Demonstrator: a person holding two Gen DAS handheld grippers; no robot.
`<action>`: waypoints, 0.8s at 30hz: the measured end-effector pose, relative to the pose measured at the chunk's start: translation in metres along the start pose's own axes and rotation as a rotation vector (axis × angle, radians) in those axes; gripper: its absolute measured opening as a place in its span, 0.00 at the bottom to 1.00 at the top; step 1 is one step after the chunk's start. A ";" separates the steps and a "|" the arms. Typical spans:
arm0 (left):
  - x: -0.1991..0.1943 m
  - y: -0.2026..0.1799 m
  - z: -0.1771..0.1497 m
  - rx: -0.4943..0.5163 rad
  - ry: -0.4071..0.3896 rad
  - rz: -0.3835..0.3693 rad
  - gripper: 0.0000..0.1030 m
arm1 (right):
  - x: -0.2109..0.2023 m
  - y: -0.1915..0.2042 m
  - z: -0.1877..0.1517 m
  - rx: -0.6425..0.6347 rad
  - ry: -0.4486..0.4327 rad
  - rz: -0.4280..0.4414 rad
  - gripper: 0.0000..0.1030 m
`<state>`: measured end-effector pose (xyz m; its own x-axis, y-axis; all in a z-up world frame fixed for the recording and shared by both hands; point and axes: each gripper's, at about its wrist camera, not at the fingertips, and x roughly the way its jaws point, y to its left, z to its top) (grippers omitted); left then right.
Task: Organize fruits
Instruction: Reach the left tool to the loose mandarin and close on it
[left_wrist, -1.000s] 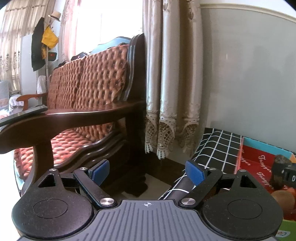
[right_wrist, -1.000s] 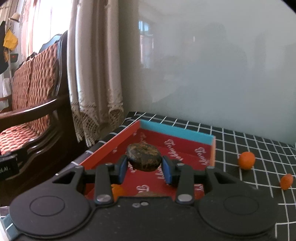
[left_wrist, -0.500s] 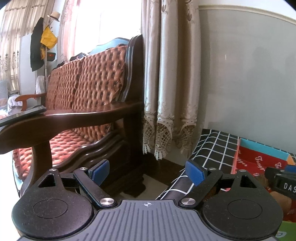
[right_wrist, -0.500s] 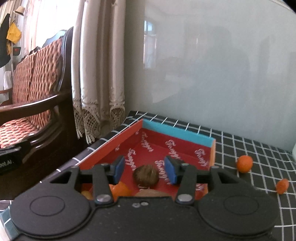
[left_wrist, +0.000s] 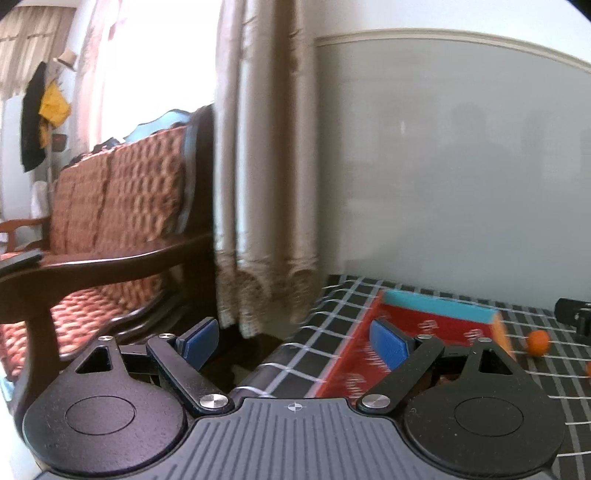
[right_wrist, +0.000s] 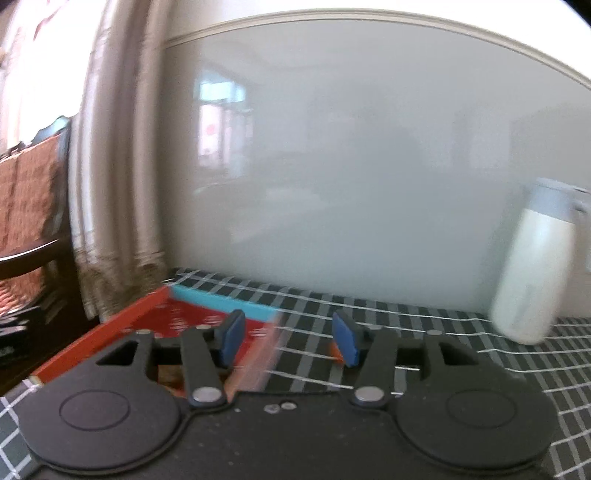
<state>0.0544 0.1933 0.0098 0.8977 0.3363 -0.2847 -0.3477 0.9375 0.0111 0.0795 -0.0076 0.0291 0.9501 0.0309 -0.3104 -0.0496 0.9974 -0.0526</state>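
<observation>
Our right gripper (right_wrist: 288, 341) has just opened its fingers, empty now with the dark fruit dropped in the red box (right_wrist: 110, 338) at the bench's left edge, our left gripper (left_wrist: 295, 341) wide open, empty, an orange fruit (left_wrist: 537, 342) left outside.

My two wrist views look forward, slightly downward and low over the checked table (left_wrist: 332, 314), the left toward the sofa (left_wrist: 122, 206) and curtain (left_wrist: 266, 166), the right toward the wall (right_wrist: 369, 166), sharing the red box (right_wrist: 110, 332).
</observation>
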 end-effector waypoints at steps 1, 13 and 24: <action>-0.002 -0.008 0.000 0.002 -0.002 -0.012 0.86 | -0.001 -0.012 0.000 0.011 0.002 -0.020 0.51; -0.023 -0.094 -0.008 0.100 -0.007 -0.160 0.86 | -0.019 -0.115 -0.015 0.113 0.009 -0.185 0.52; -0.034 -0.171 -0.018 0.204 -0.022 -0.283 0.86 | -0.027 -0.176 -0.030 0.188 0.030 -0.268 0.55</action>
<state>0.0782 0.0196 0.0000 0.9571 0.0601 -0.2836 -0.0249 0.9917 0.1264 0.0528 -0.1864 0.0182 0.9121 -0.2332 -0.3372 0.2612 0.9645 0.0394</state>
